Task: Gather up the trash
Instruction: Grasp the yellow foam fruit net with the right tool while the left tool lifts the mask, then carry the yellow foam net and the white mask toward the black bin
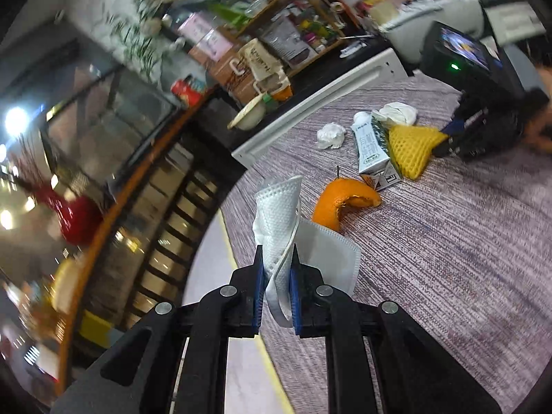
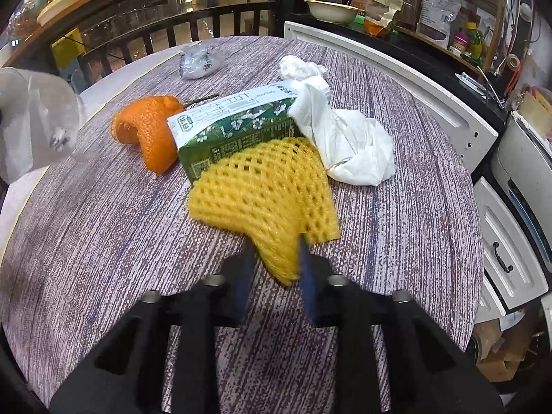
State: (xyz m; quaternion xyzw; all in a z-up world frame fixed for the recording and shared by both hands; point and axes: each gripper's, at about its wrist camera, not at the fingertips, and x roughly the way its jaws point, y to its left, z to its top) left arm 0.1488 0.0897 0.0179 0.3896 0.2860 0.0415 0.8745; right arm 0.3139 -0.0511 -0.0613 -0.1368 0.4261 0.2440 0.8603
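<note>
Two wrist views over a round table (image 2: 103, 241) with a streaked purple-grey top. The left gripper (image 1: 276, 269) has its jaws narrowed onto a white face mask (image 1: 279, 214), which is lifted clear of the table near its edge; one folded half stands up between the blue pads (image 1: 258, 276) and the other half hangs to the side, with an ear loop trailing down through the jaws. The right gripper (image 2: 276, 262) has its jaws closed on the near corner of a yellow foam fruit net (image 2: 262, 193), pinched between its two blue pads; the rest of the net lies over the near end of a green and white drink carton (image 2: 227, 127).

The carton lies on its side near the middle of the table. An orange peel (image 2: 148, 134) lies just beside it on the side toward the railing. A crumpled white plastic bag (image 2: 345, 145) touches the carton's other side. A wadded white tissue (image 2: 300, 67) lies beyond them, toward the far edge beside a white panel (image 2: 414, 86). A small clear wrapper (image 2: 196, 60) sits near the far edge by the railing.
</note>
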